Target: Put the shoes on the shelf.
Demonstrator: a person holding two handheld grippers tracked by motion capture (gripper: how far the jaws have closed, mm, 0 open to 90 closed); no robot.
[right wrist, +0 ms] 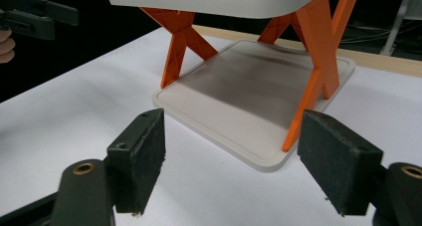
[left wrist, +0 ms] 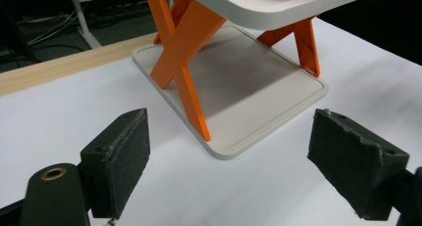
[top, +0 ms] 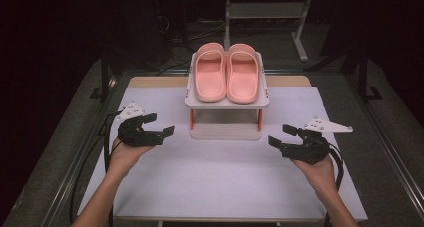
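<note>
A pair of smooth pink slippers [top: 226, 73] sits on my white two-tier rack [top: 226, 103]. My left tongs [top: 161, 125] and right tongs [top: 279, 135] flank it, spread empty; close up, orange crossed legs [left wrist: 185, 61] and foam-rough pads [right wrist: 141, 159].

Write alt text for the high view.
A pair of pink rubber slippers sits on the top shelf of a small white two-tier rack with orange legs on a white table. Two hands hold the open left claw and right claw beside it.
</note>
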